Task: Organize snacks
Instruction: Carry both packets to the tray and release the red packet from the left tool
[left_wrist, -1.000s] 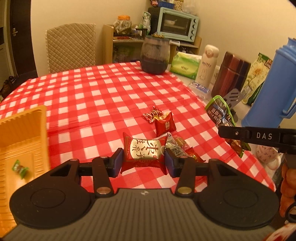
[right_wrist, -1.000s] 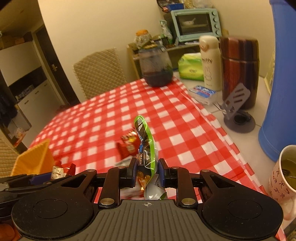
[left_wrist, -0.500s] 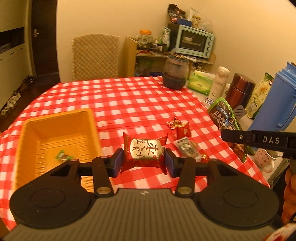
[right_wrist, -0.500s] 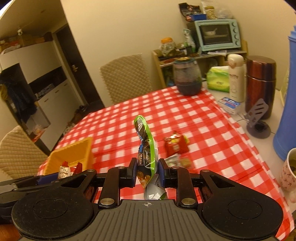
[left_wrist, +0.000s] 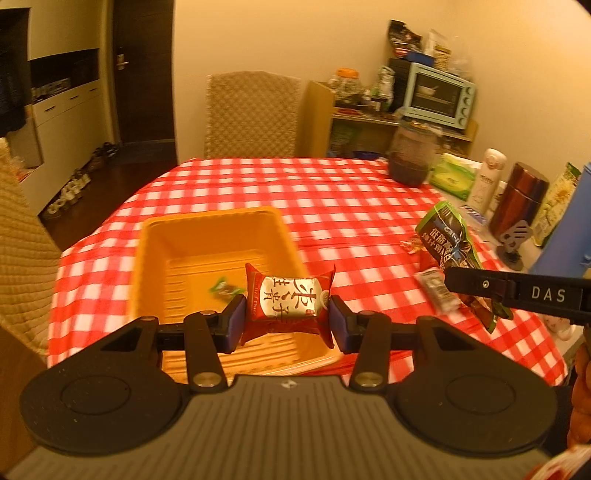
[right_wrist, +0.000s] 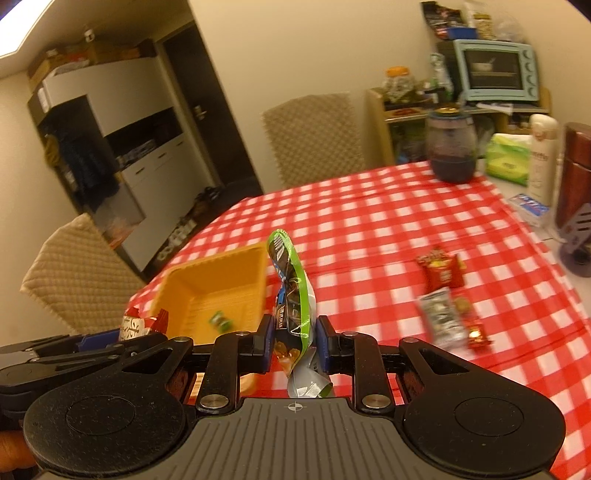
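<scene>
A person carries two snacks at once toward a yellow tray on a desk draped in red-and-white check. The left claw clamps a red packet by its ends, held in the air over the tray's near right corner; the right claw, nearly closed, pinches a green-edged pouch upright, hanging at about four o'clock from the tray. One small green candy already lies inside. More wrapped snacks remain scattered on the cloth at three o'clock from the tray. The delivery step appears under way; the next move likely calls for bringing each claw over the tray's hollow and spreading the fingers so both packets drop in.
</scene>
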